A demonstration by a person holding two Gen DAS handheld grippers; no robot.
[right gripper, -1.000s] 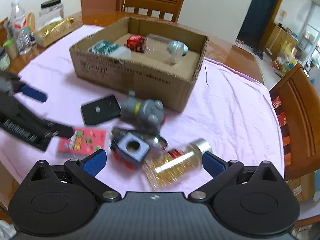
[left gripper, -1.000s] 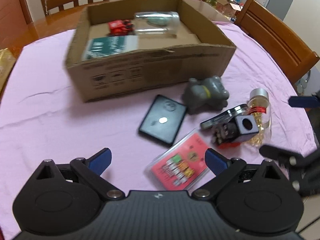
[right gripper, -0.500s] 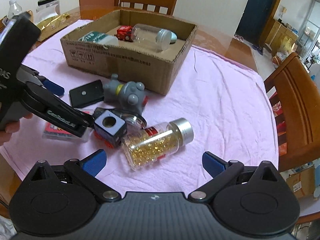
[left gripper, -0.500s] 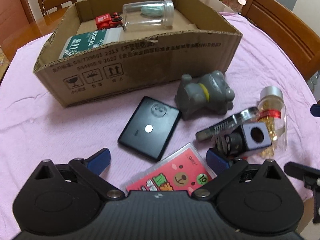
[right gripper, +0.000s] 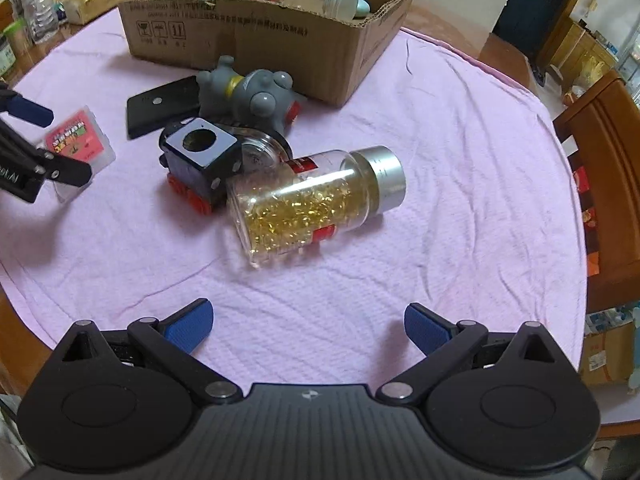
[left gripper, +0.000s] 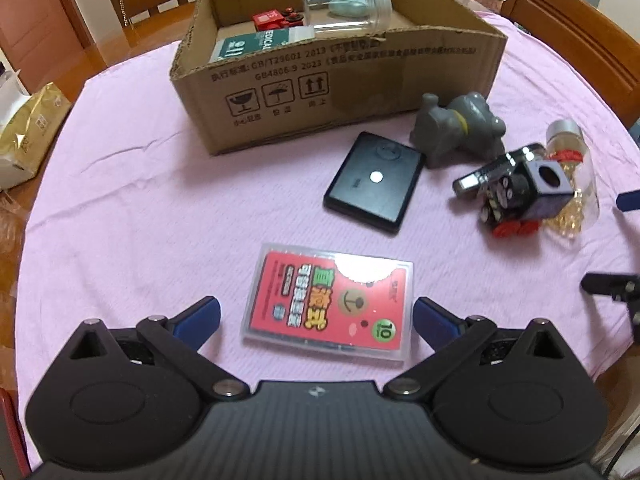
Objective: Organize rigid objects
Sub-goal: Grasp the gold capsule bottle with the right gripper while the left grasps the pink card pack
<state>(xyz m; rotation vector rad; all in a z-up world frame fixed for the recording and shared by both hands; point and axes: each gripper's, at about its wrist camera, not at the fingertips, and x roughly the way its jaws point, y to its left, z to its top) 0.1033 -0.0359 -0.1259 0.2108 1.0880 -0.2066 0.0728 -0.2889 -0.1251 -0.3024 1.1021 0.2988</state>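
My left gripper (left gripper: 316, 316) is open, its fingers either side of a red card case (left gripper: 330, 304) lying flat on the pink cloth. My right gripper (right gripper: 308, 326) is open and empty, a little short of a clear bottle of gold capsules (right gripper: 316, 200) lying on its side. Beside the bottle are a black toy train (right gripper: 200, 164), a grey toy figure (right gripper: 252, 96) and a flat black case (right gripper: 160, 106). The cardboard box (left gripper: 340, 76) behind them holds a clear jar (left gripper: 346, 8), a red toy (left gripper: 276, 20) and a green packet (left gripper: 256, 44).
A gold packet (left gripper: 28, 132) lies at the table's left edge. Wooden chairs (left gripper: 580, 36) stand behind and to the right of the table. Bottles (right gripper: 36, 0) stand at the far left in the right wrist view.
My left gripper has moved left and down over the red card case, which now lies between its fingers. My right gripper has moved closer to the capsule bottle. Both stayed open.
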